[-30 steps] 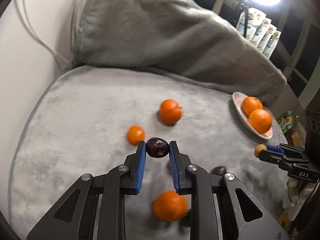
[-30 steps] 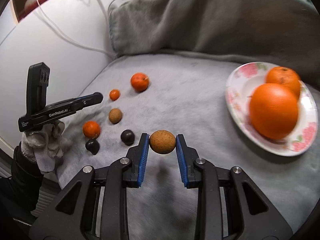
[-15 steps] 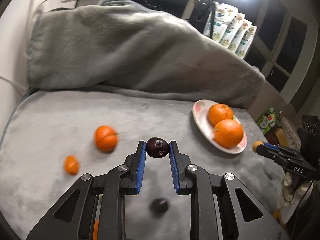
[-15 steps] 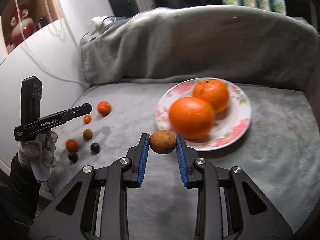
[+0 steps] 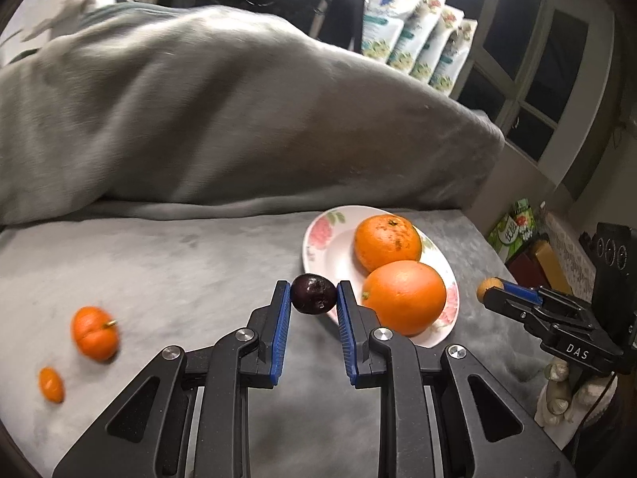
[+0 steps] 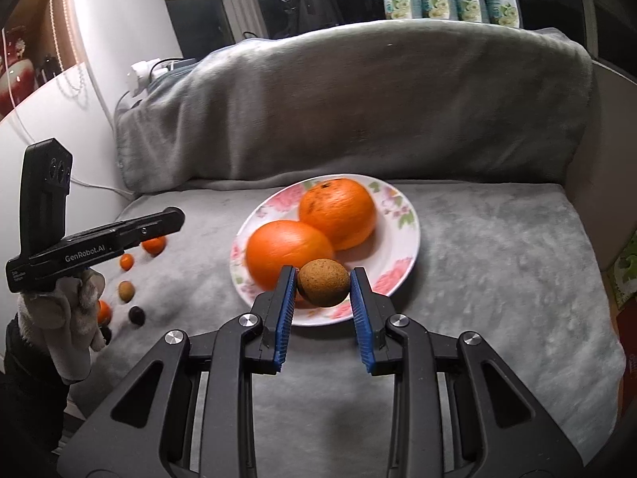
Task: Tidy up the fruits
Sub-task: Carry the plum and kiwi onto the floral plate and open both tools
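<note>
Fruit: dark plum (image 5: 313,293) is sitting clamped in the left gripper (image 5: 313,298) at frame centre; brown round fruit (image 6: 323,283) is sitting clamped in the right gripper (image 6: 323,285), hanging over the plate's near rim.
Plate (image 6: 402,255): is lying mid-frame on the grey blanket (image 6: 497,263), carrying two big oranges (image 6: 336,214).
Risk: oranges are filling most of the plate; a release near the rim is likely sending the small fruit rolling off onto the blanket.
Risk 2: both grippers are heading for one plate, so a clash looks possible.
Around: loose tangerine (image 5: 94,332) and small orange fruit (image 5: 51,384) are lying lower left; more small fruit (image 6: 126,290) are waiting at left.
Blocking: nothing is standing between grippers and plate.
</note>
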### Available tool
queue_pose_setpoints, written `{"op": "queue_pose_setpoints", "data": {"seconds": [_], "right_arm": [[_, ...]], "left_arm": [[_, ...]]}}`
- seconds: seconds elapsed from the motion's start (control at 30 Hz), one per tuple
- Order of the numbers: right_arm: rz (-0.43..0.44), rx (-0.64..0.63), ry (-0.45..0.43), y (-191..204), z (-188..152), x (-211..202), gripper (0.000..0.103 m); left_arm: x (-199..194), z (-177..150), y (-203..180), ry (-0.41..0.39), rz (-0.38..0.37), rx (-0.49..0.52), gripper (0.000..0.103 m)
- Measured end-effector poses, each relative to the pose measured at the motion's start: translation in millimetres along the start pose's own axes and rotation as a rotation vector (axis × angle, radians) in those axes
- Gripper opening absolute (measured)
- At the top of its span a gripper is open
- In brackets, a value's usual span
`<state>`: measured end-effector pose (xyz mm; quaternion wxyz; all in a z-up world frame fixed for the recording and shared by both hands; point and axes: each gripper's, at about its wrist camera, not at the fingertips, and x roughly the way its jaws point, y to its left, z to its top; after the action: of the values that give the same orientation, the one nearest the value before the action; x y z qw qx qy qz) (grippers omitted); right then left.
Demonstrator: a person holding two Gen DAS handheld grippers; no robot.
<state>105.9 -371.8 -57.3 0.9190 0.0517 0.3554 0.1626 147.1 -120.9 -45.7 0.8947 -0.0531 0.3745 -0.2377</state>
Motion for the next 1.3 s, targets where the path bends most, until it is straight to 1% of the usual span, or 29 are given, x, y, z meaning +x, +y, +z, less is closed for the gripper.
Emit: {"op": "queue_pose_setpoints", "data": {"seconds": [0.23,0.53,0.83,1.1,1.13,1.17,1.2,1.23,1.27,1.3], "right_arm": [[-0.019,0.013,0.01,-14.5,2.2,8.6,0.029],[-0.016,0.017,0.034,-20.4,4.7,24.0,0.029],[-0.013,0.017,0.039,-22.3,6.6,30.5,0.029],[-0.016,0.013,0.032,-22.6,7.2,30.9,0.029],[-0.016,0.015,0.03,-22.5,7.3,30.8,0.029],[-0.016,0.016,0.026,-22.3,7.3,30.7,0.03],[-0.017,0.018,0.025,-22.5,7.5,30.6,0.033],[-0.017,0.019,0.023,-22.6,7.2,29.7,0.046],[-0.019,0.022,0.017,-22.8,6.6,28.5,0.063],[-0.023,0.023,0.007,-22.8,6.3,26.7,0.067]], "left_arm": [[25.5,11.9,-10.2,0.037,-0.014,0.012,0.022],[43.9,22.3,-17.7,0.053,0.01,0.039,0.022],[52.4,24.3,-15.0,0.067,0.013,0.03,0.022],[51.3,26.0,-16.0,0.06,0.009,0.029,0.022],[50.9,26.2,-16.8,0.059,0.008,0.031,0.024],[50.7,26.5,-17.3,0.057,0.009,0.032,0.032],[50.4,26.6,-17.9,0.056,0.007,0.033,0.037],[50.0,26.9,-18.8,0.054,0.002,0.033,0.042],[49.5,27.1,-18.9,0.052,0.001,0.032,0.044],[48.6,27.4,-19.3,0.048,0.0,0.031,0.047]]}}
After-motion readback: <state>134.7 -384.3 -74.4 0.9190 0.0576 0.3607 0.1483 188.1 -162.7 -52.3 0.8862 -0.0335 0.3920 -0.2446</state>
